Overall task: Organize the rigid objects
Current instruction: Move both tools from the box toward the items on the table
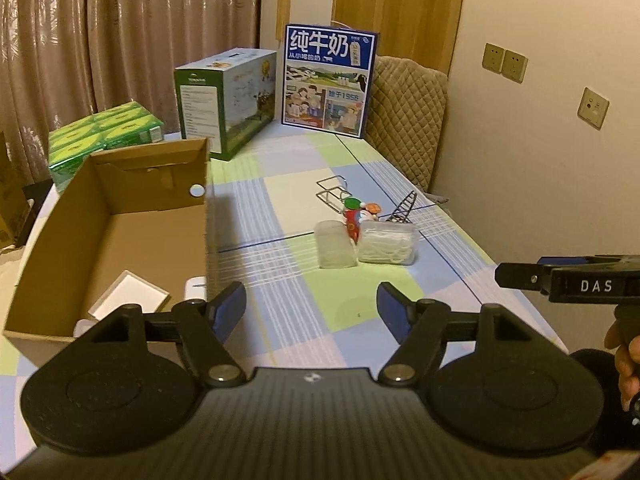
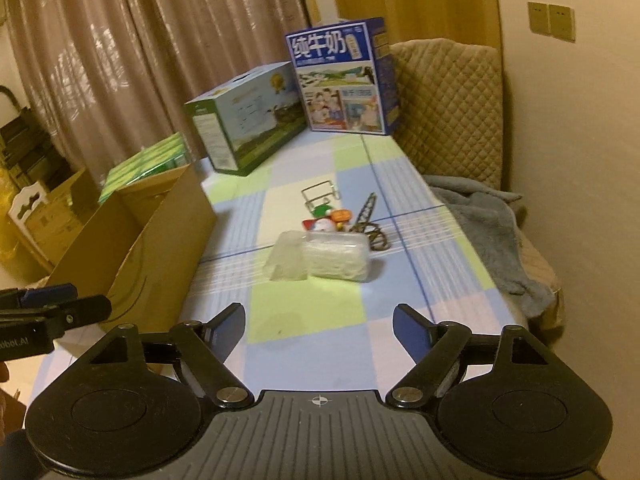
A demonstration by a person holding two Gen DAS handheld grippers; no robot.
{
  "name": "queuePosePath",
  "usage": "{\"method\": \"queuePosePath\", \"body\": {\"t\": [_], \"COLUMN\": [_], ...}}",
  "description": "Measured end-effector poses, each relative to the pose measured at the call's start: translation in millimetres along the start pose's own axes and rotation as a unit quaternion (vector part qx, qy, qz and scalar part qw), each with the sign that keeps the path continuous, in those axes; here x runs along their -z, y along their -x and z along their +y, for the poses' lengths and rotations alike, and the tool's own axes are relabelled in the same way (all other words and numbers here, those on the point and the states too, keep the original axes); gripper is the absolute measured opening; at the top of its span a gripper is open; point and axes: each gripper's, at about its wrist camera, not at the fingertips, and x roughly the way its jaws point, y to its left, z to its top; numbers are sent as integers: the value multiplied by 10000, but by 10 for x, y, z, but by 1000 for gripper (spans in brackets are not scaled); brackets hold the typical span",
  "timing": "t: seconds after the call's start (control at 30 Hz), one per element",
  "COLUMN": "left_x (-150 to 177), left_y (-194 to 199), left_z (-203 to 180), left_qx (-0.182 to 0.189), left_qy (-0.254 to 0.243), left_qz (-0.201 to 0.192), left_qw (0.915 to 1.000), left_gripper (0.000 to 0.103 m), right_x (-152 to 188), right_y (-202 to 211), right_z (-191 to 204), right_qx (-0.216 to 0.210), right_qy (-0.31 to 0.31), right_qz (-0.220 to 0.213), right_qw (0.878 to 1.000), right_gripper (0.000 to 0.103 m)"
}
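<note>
The left hand-held gripper (image 1: 311,304) hangs over the near end of the surface (image 1: 280,320) with its blue-padded fingers spread wide and nothing between them. The right hand-held gripper (image 2: 319,328) hovers beside it, nearer the right edge, likewise spread wide and empty.

Along the left edge stands an open cardboard box (image 1: 120,220); a flat white card (image 1: 128,295) lies on its floor near the front, and a small white item (image 1: 196,286) pokes up at its near right corner, too cut off to identify.

Toward the middle of the surface, well apart from both grippers, sits a tight cluster of small things. Nearest is a clear plastic case (image 1: 335,244), touching a clear lidded container of white contents (image 1: 387,242) to its right. Just behind these lie small colourful figures (image 1: 356,214), and beside them a dark metal tower model (image 1: 404,210) tilts toward the right edge. A bent wire stand (image 1: 332,190) rests just beyond the figures.

At the far end a green milk carton case (image 1: 228,100) stands near the left corner, with a blue milk carton case (image 1: 330,80) upright to its right. Green packs (image 1: 104,136) are stacked behind the cardboard box.
</note>
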Motion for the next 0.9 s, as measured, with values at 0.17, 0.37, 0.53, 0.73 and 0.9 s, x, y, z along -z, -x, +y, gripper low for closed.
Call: {"method": "queuePosePath", "body": {"t": [0.17, 0.37, 0.53, 0.73, 0.9], "left_x": [-25, -86, -167, -278, -371], "left_y": [-179, -417, -710, -1092, -1383], "left_z": [-106, -203, -269, -276, -246], "left_qx": [17, 67, 28, 84, -51], "left_qy": [-9, 64, -57, -54, -46], "left_qz": [18, -21, 67, 171, 274], "left_qw": [10000, 10000, 10000, 9998, 9996], "left_gripper": [68, 68, 68, 68, 68], "right_x": [-54, -94, -84, -65, -59], "right_y": [-59, -205, -416, -771, -1094], "right_z": [-82, -179, -235, -318, -352], "right_qx": [31, 128, 178, 241, 261], "right_qy": [-63, -138, -152, -171, -203], "right_qz": [-53, -207, -290, -263, -309], "right_qw": [10000, 9996, 9993, 9992, 9990], "right_gripper": [79, 79, 79, 80, 81]}}
